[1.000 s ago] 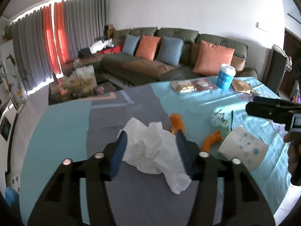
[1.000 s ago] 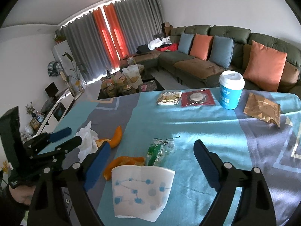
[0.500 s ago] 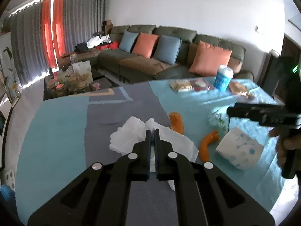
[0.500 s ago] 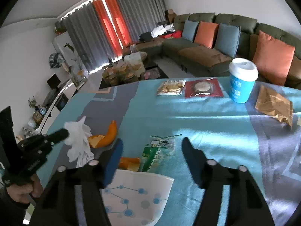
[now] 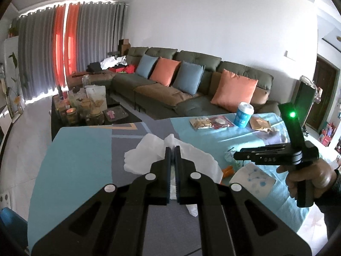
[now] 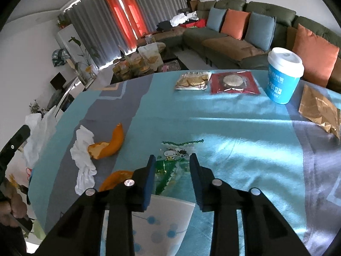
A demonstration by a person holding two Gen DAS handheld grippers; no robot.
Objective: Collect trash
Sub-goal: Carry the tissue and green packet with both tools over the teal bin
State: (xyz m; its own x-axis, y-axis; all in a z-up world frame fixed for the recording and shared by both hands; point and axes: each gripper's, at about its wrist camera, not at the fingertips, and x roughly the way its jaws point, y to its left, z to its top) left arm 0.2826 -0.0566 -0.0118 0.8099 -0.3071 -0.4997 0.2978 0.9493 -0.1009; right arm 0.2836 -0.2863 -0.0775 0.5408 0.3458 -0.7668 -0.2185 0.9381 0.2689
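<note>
My left gripper point(image 5: 172, 149) is shut on a crumpled white tissue point(image 5: 149, 151) and holds it lifted above the table; the tissue also shows at the left edge of the right wrist view point(image 6: 38, 132). My right gripper point(image 6: 171, 162) is open, its fingers on either side of a clear green-printed wrapper point(image 6: 172, 162) lying on the cloth. A second white tissue point(image 6: 84, 160) lies on the table beside an orange peel point(image 6: 110, 145). Another peel piece point(image 6: 115, 178) lies by my left finger. A white cup with blue dots point(image 6: 162, 221) lies on its side under my right gripper.
The table wears a teal and grey cloth point(image 6: 234, 128). At its far side are a cracker packet point(image 6: 192, 81), a red packet point(image 6: 233, 83), a blue lidded cup point(image 6: 282, 79) and a crumpled brown bag point(image 6: 319, 108). A sofa point(image 5: 191, 85) stands beyond.
My left gripper closed on the white tissue and lifted it off the table. My right gripper moved forward over the cup and narrowed around the green wrapper.
</note>
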